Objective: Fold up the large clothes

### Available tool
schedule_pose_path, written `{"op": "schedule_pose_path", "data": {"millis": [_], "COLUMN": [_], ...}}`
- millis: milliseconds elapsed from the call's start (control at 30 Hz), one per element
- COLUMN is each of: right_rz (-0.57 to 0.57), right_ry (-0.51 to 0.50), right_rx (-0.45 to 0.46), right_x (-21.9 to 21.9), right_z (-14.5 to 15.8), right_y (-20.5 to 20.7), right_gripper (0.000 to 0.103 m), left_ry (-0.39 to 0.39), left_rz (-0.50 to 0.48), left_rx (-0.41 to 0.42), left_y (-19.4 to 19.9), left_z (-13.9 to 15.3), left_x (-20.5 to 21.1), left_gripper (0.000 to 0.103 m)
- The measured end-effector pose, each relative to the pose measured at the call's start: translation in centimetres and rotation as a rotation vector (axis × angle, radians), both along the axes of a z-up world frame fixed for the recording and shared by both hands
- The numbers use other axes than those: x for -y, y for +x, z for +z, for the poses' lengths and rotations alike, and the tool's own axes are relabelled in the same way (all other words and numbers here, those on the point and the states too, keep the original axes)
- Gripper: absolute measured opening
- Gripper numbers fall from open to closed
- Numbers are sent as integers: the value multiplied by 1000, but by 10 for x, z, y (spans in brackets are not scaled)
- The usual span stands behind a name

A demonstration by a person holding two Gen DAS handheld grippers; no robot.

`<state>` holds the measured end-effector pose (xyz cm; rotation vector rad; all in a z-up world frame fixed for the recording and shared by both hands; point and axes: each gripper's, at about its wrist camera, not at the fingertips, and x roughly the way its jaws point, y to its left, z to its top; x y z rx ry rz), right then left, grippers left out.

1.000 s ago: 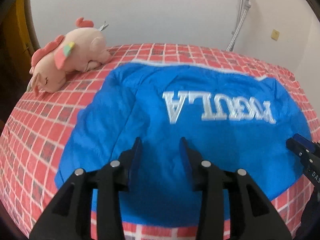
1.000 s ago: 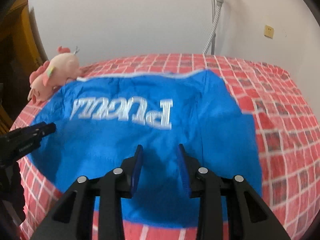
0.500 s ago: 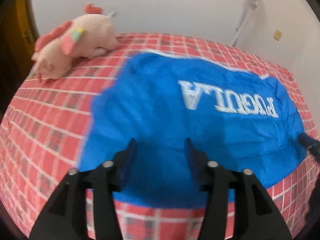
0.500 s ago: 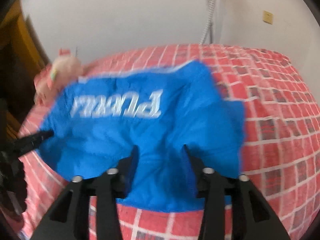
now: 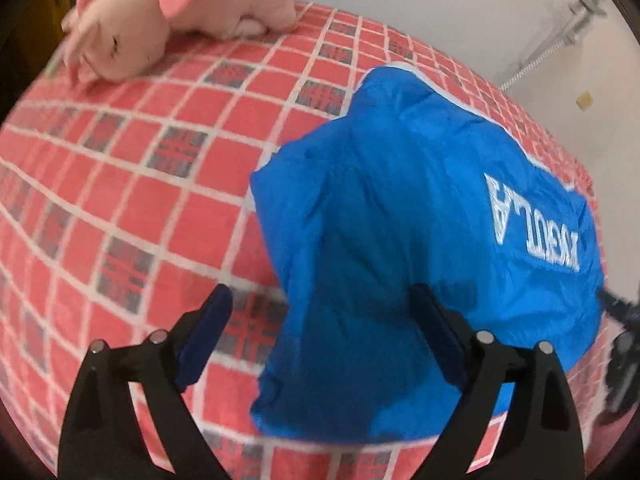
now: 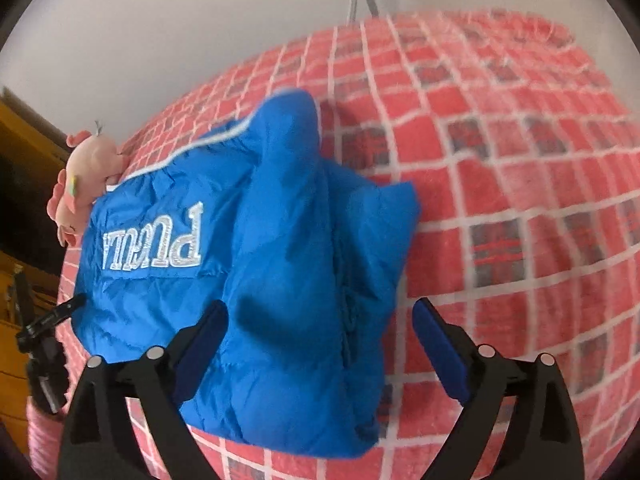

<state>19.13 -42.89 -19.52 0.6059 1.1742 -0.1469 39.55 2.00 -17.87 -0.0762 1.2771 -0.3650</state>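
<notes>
Your left gripper [image 5: 320,328] was spread wide, holding nothing, over the near left edge of the blue jacket [image 5: 400,220] on the red checked bedspread [image 5: 140,152]. Right gripper [image 6: 320,332] was equally wide and empty at the jacket's right side. Lettering blurred, unreadable; plush toy [image 5: 168,12] cropped at far left.

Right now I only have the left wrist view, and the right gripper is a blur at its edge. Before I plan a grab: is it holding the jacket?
Observer: No. The right gripper is wide open, closed on nothing.
Operator: Where does the jacket's right edge lie?
Observer: In the right wrist view the jacket ends just short of the outer finger; beyond is bare bedspread.
Operator: Is it flat there?
Observer: No. A bunched ridge runs from the far hem toward the gripper.
</notes>
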Motion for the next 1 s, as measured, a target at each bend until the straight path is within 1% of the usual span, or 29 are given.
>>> {"op": "schedule_pose_path", "data": {"millis": [67, 167, 200, 233, 267, 300, 333, 367, 400, 433, 500, 533, 633, 733, 833, 1000], "right_rz": [-4, -12, -12, -4, -5, -1, 9, 14, 18, 18, 19, 22, 47, 74, 91, 102], "right_ry": [32, 70, 81, 98, 100, 95, 86, 83, 96, 114, 140, 146, 133, 111, 112, 114], "right_rx": [-9, 6, 20, 38, 50, 69, 90, 100, 118, 137, 168, 180, 217, 238, 245, 232], "right_x": [2, 2, 2, 0, -1, -3, -4, -6, -6, -6, -5, -6, -15, -25, -35, -54], "right_z": [-10, -20, -21, -22, -21, -18, -14, -10, -4, 2, 14, 20, 46, 72, 95, 117], "right_y": [3, 7, 8, 9, 9, 8, 6, 5, 2, -2, -9, -12, -25, -45, -75, -135], "right_gripper": [95, 96, 91, 86, 76, 64, 60, 49, 40, 37, 30, 29, 27, 27, 26, 26], "left_ry": [-40, -77, -86, -102, -119, -127, -147, -152, -150, -148, -145, -146, -146, -162, -174, -169], "left_rz": [8, 18, 17, 16, 17, 19, 16, 18, 18, 16, 23, 25, 5, -24, -55, -105], "left_rx": [-29, -43, -45, -46, -46, -41, -37, -28, -12, -1, 29, 48, 108, 142, 157, 159], "left_y": [8, 18, 20, 20, 20, 20, 18, 16, 13, 10, 5, 0, -19, -39, -65, -119], "left_z": [-7, -11, -12, -13, -12, -11, -7, -4, 1, 6, 18, 27, 57, 83, 105, 125], "left_x": [0, 4, 5, 9, 13, 15, 17, 18, 20, 21, 22, 23, 27, 28, 22, 8], "left_gripper": [92, 92, 89, 78, 73, 59, 45, 40, 30, 24, 18, 16, 14, 14, 14, 14]}}
